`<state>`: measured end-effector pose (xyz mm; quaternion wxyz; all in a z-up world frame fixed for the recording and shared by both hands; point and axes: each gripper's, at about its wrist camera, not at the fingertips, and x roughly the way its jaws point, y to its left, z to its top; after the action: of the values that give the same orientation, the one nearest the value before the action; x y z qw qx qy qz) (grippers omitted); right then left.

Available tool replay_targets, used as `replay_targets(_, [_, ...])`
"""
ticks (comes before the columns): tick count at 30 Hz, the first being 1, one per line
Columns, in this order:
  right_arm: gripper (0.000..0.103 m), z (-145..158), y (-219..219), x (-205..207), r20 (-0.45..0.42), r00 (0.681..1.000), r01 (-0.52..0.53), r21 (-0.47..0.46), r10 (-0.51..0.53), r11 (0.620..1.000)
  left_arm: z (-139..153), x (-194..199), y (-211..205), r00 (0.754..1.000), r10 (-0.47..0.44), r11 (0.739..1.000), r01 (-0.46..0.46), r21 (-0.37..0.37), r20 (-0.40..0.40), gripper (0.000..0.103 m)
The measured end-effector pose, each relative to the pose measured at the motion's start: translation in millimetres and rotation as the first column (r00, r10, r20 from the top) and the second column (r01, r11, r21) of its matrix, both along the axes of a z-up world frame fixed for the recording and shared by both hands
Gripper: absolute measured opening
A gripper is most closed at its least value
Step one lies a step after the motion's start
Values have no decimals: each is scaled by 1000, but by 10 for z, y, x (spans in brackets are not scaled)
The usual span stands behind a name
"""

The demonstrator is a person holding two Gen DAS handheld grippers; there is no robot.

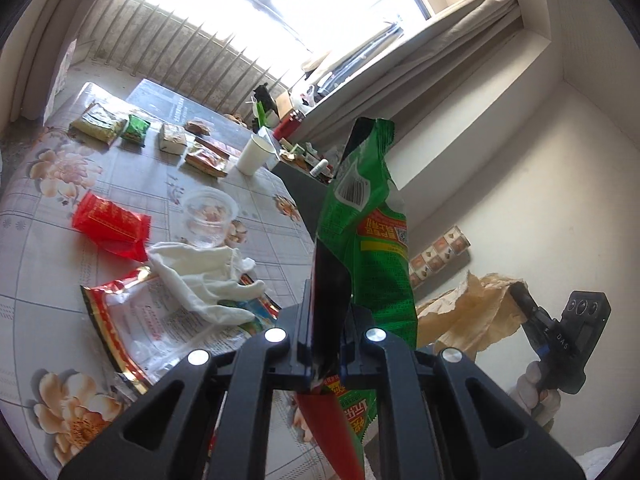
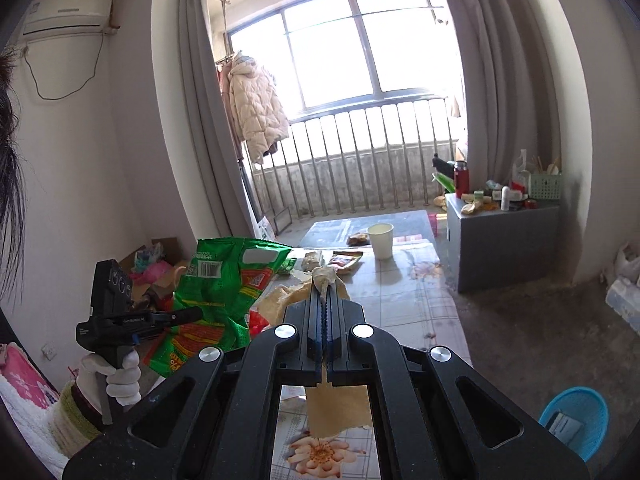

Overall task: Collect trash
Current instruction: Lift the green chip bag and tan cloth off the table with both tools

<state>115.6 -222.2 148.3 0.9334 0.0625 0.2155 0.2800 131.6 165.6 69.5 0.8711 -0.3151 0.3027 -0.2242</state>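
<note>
My left gripper (image 1: 326, 320) is shut on a green snack bag (image 1: 372, 232) and holds it up above the table's right edge; the bag also shows in the right wrist view (image 2: 224, 280). My right gripper (image 2: 326, 300) is shut on crumpled brown paper (image 2: 338, 412), seen in the left wrist view (image 1: 472, 316) off the table's side. On the flowered tablecloth (image 1: 40, 248) lie a red wrapper (image 1: 112, 224), a white tissue (image 1: 200, 276), a clear red-edged bag (image 1: 160, 332), a clear plastic cup (image 1: 208, 216) and a white paper cup (image 1: 254, 154).
Several snack packets (image 1: 136, 130) lie at the table's far end. A blue basket (image 2: 576, 420) stands on the floor at the right. A grey cabinet (image 2: 504, 244) with clutter stands by the curtain. Boxes and bags (image 2: 152, 264) sit left of the table.
</note>
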Motion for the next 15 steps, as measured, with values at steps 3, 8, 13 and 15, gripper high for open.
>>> replay_targets(3, [0, -129, -168, -7, -43, 998, 42, -1, -42, 999, -83, 112, -320, 998, -57, 998, 57, 0, -29, 8])
replay_targets(8, [0, -482, -303, 264, -167, 985, 57, 27, -52, 998, -192, 268, -653, 993, -100, 995, 101, 17, -61, 8])
replay_targets(13, [0, -861, -307, 595, -256, 963, 91, 18, -83, 996, -207, 342, -667, 993, -91, 995, 94, 34, -69, 8])
replay_targets(15, [0, -998, -298, 684, -272, 956, 114, 8, -108, 993, -208, 358, -630, 995, -79, 996, 82, 46, -69, 8])
